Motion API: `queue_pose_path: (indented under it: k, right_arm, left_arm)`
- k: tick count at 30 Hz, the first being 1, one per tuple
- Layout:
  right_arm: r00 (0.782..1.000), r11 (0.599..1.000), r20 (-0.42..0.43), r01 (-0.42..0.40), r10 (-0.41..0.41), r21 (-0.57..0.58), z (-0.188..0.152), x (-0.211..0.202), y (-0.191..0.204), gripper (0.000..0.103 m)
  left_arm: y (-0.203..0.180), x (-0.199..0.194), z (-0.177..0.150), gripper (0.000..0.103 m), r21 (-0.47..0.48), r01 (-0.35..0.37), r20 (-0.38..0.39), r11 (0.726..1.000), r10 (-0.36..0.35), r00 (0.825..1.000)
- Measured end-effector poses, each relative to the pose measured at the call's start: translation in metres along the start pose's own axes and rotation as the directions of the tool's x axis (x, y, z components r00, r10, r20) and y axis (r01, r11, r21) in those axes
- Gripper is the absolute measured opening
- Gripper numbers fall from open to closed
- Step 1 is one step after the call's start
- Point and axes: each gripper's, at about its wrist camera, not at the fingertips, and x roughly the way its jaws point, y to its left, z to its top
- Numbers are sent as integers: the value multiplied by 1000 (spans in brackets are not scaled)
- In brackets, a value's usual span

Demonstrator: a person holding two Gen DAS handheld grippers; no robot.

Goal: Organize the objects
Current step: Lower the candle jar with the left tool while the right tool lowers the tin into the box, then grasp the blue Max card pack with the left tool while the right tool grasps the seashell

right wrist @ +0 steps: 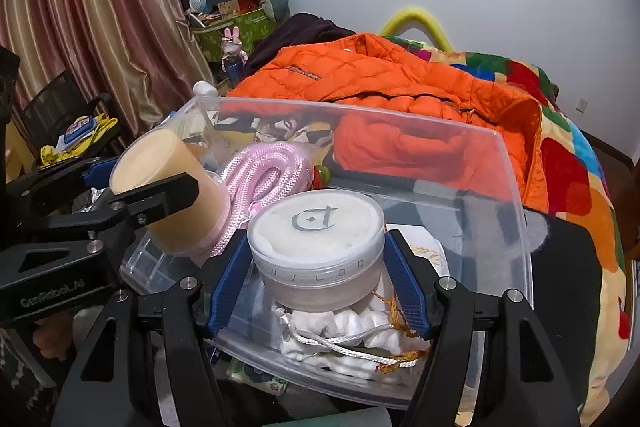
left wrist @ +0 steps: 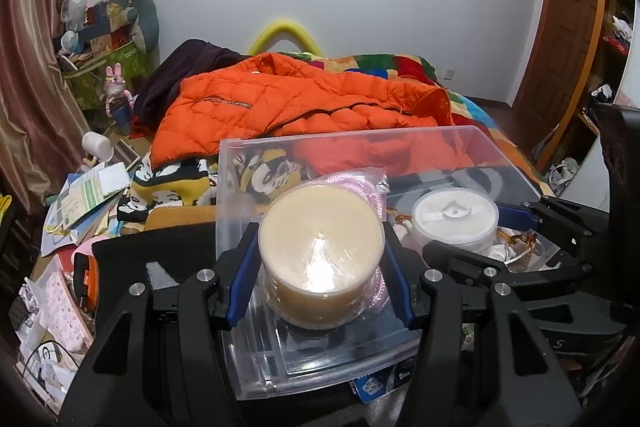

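Note:
A clear plastic bin (left wrist: 400, 141) (right wrist: 516, 187) sits on the bed. My left gripper (left wrist: 322, 263) is shut on a tall beige cylindrical container (left wrist: 320, 239), held over the bin's left side; it also shows in the right wrist view (right wrist: 168, 187). My right gripper (right wrist: 316, 263) is shut on a round white jar with a logo lid (right wrist: 316, 227), over the bin's right side; the jar shows in the left wrist view (left wrist: 454, 219). A pink rope coil (right wrist: 264, 171) lies in the bin behind the beige container. A white drawstring pouch (right wrist: 348, 335) lies under the jar.
An orange down jacket (left wrist: 300, 99) lies on the colourful blanket (right wrist: 576, 163) behind the bin. Papers and clutter (left wrist: 88, 195) sit at the left. Striped curtains (right wrist: 100, 7) hang at the left; a wooden door (left wrist: 568, 19) is at the right.

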Motion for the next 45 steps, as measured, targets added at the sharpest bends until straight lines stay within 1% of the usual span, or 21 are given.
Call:
queue_pose_path:
  k: [6, 10, 12, 15, 20, 22, 26, 28, 30, 33, 37, 40, 45]
  right_arm:
    - [1000, 1000, -15, 11, -11, -8, 2, 1, 1, 64]
    - [1000, 1000, -17, 20, -20, -8, 2, -3, 3, 66]
    - [1000, 1000, -15, 20, -20, -13, 1, -6, 5, 68]
    - [999, 999, -8, 33, -33, -36, 0, -11, 9, 68]
    - [999, 998, 13, 43, -43, -48, -1, -26, 11, 68]
    - [999, 998, 22, 50, -49, -47, -1, -32, 10, 69]
    - [998, 997, 36, 58, -57, -41, -2, -44, 7, 69]
    - [997, 997, 45, 65, -63, -37, -3, -53, 6, 69]
    - [996, 997, 55, 73, -71, -33, -6, -61, 3, 69]
    - [994, 996, 74, 88, -86, -24, -9, -77, -5, 70]
    - [989, 994, 96, 113, -112, -8, -19, -96, -18, 77]
    - [988, 992, 95, 122, -122, 12, -29, -106, -30, 77]
    - [986, 989, 70, 146, -149, 35, -48, -109, -48, 77]
  left_arm:
    - [-3, -1, 0, 56, 23, 2, -17, 1000, -2, 1000]
    - [-5, -5, -1, 56, 37, -19, -7, 999, 19, 1000]
    - [-3, -8, -1, 56, 29, -6, -13, 1000, 7, 1000]
    - [0, -12, -1, 56, 16, -1, -22, 1000, 1, 1000]
    - [0, -24, -2, 57, 15, -13, -2, 1000, 13, 1000]
    - [-2, -32, -2, 59, 21, 1, 6, 1000, -1, 1000]
    - [-12, -47, 0, 59, 54, -4, 30, 999, 2, 1000]
    - [-16, -55, 1, 61, 65, -3, 40, 998, 1, 999]
    - [-21, -64, 0, 68, 74, -3, 54, 997, -1, 999]
    - [-25, -75, -3, 69, 90, 1, 64, 996, -7, 998]
    - [-31, -77, -11, 69, 114, 23, 34, 993, -27, 999]
    - [-35, -72, -21, 69, 122, 18, -2, 992, -18, 1000]
    - [-37, -62, -41, 69, 122, 25, -64, 992, -18, 998]
